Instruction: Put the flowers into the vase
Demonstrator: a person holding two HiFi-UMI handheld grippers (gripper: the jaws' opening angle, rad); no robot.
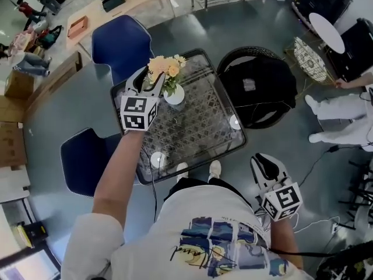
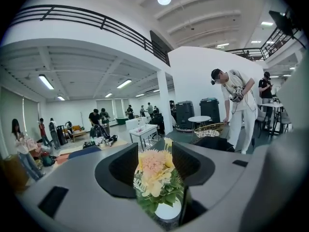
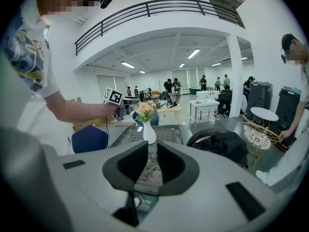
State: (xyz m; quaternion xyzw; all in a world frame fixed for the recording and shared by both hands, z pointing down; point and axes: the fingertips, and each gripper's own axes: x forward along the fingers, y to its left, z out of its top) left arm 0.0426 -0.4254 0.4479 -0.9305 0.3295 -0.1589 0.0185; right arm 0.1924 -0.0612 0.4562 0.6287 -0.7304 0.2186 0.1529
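A white vase (image 1: pixel 175 95) stands near the far left corner of the glass table (image 1: pixel 204 130), and a bunch of yellow and pink flowers (image 1: pixel 166 67) stands upright in it. My left gripper (image 1: pixel 152 79) reaches in from the left at the height of the blooms. In the left gripper view the flowers (image 2: pixel 155 170) sit between the open jaws of my left gripper (image 2: pixel 155 163), above the vase (image 2: pixel 169 210); no pad presses on them. My right gripper (image 1: pixel 265 163) hangs off the table's near right corner, its jaws a narrow gap apart with nothing in them. From there my right gripper (image 3: pixel 152 151) faces the vase (image 3: pixel 149 134).
Two blue chairs (image 1: pixel 122 42) (image 1: pixel 84 156) stand left of the table. A round black seat with dark cloth (image 1: pixel 259 89) sits right of it, and a wicker basket (image 1: pixel 308 60) and a person in white (image 1: pixel 344 115) beyond. Two small white discs (image 1: pixel 158 159) (image 1: pixel 235 121) lie on the glass.
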